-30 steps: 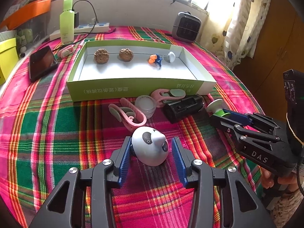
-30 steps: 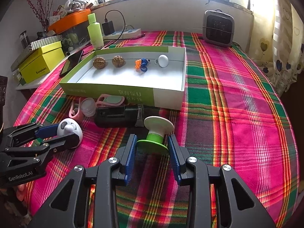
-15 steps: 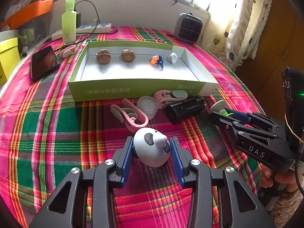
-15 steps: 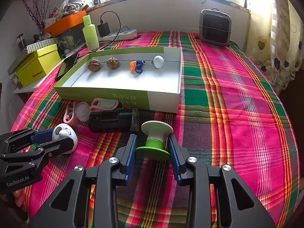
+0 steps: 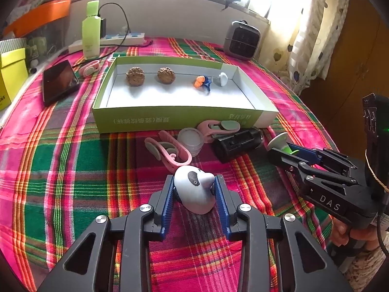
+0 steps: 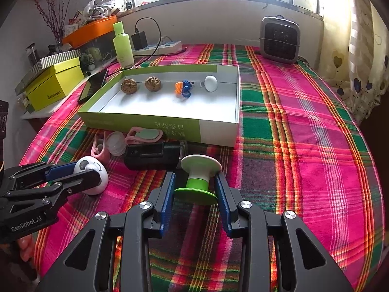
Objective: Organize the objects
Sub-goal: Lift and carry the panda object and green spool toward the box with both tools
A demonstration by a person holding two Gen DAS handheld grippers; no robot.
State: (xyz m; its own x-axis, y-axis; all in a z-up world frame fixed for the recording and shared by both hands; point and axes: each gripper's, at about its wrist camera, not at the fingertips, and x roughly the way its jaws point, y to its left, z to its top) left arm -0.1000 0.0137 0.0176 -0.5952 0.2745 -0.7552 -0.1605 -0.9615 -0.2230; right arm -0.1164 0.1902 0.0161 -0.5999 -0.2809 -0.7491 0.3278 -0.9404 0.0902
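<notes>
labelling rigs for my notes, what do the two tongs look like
Both are black skeletal frames with silver screws and blue ribbed pads. The left tongs read "GenRobot.AI" along the side; the right tongs read "DAS", with a thin cord by their handle and a green light on the body.

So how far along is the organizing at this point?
Done: two walnuts, a blue-orange toy and a white piece sit in the green-edged box. In hand: left gripper has just been closing on the white panda figure; right gripper brackets the green-and-white spool. Left: pink clips, black holder.

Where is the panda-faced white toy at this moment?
In the left wrist view the panda-faced white toy sits low and central on the plaid cloth, between the left gripper's closing fingers, just before the pink clip.
</notes>
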